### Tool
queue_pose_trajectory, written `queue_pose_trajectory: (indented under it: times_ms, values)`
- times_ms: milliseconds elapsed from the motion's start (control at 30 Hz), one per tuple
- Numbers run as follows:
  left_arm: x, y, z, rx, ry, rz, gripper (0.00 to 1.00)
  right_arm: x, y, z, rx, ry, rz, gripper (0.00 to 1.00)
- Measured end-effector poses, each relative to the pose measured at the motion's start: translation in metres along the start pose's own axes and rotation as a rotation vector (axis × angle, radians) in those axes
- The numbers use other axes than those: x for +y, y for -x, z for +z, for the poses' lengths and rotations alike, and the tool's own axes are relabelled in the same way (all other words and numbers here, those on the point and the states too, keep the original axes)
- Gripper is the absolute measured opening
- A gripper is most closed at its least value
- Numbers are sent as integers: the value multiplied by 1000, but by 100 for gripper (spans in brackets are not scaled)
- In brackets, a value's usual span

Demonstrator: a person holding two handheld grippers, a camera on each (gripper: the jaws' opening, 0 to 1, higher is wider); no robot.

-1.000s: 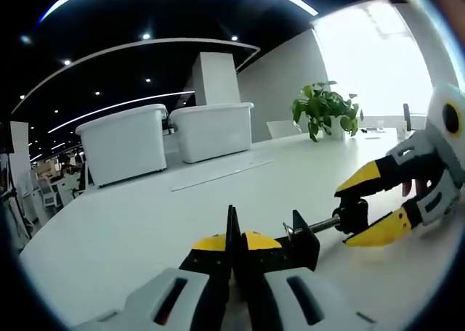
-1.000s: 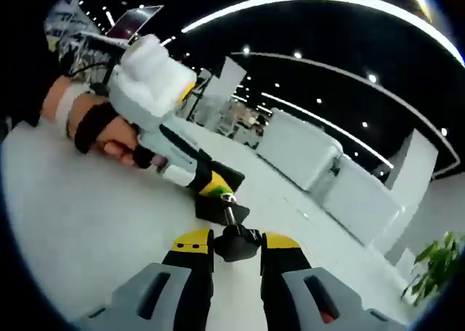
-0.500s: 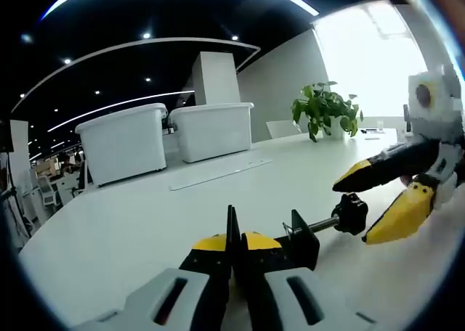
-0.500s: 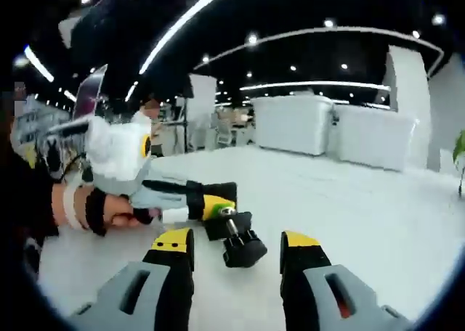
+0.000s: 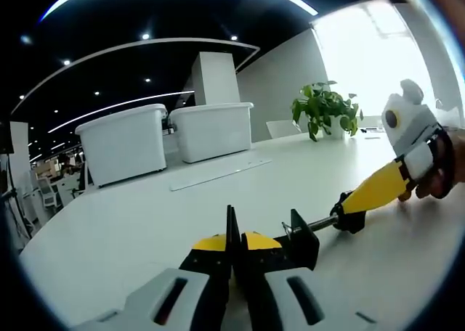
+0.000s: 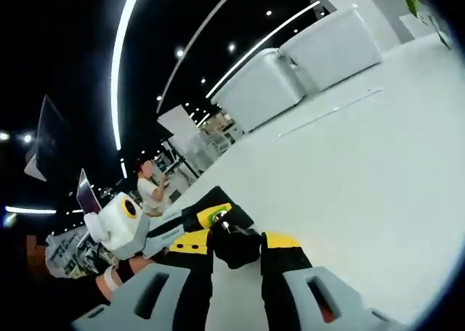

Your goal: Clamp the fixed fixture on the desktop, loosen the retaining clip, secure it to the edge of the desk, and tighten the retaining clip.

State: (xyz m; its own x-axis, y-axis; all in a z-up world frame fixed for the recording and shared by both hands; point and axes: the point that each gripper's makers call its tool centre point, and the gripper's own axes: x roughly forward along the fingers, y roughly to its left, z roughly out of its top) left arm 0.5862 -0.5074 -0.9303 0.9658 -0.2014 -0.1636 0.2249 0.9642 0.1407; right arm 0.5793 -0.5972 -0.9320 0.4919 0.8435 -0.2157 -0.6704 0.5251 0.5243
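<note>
The white desk [image 5: 145,222] spreads wide under both views, with two large white bins [image 5: 123,142] and a potted plant [image 5: 323,109] standing well back on it. On its near part lies the black fixture [image 5: 294,240], a small clamp whose threaded rod [image 5: 320,224] runs out to a black knob [image 5: 352,215], the retaining clip's tightening end. The left hand-held gripper [image 5: 232,244] has its yellow-tipped jaws pressed together on the fixture's thin upright plate, pinning the body against the desk. The right hand-held gripper [image 5: 374,189], seen in the left gripper view coming in from the right, has its jaws drawn in around the knob; in the right gripper view the same knob [image 6: 236,245] sits squeezed between the yellow pads of that gripper [image 6: 236,242], and the view is strongly rolled. I judge the step in hand to be loosening the retaining clip, with the fixture already clamped. The next move probably calls for turning the knob about the rod's axis while the left grip holds firm, until the clamp mouth opens enough for the desk edge.
</note>
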Motion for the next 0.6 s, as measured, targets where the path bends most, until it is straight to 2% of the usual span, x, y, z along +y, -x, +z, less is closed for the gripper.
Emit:
queue_pose_trajectory:
  times_ms: [33,100,233,300,600]
  values:
    - [-1,0,0,0,1,-2,6,4,1,-1,-3,79,-4,22]
    - [0,0,0,0,2,-2,6,10,2,0,-11,307,-23,21]
    - [0,0,1,0,1,-1,6,24,4,-1,-46,833,-87,21]
    - [1,-1,0,1,0,1,6,27,3,-2,-54,1010,-128,21]
    - [2,0,0,2,-1,5,6,29,1,-2,-62,1377,-209,22]
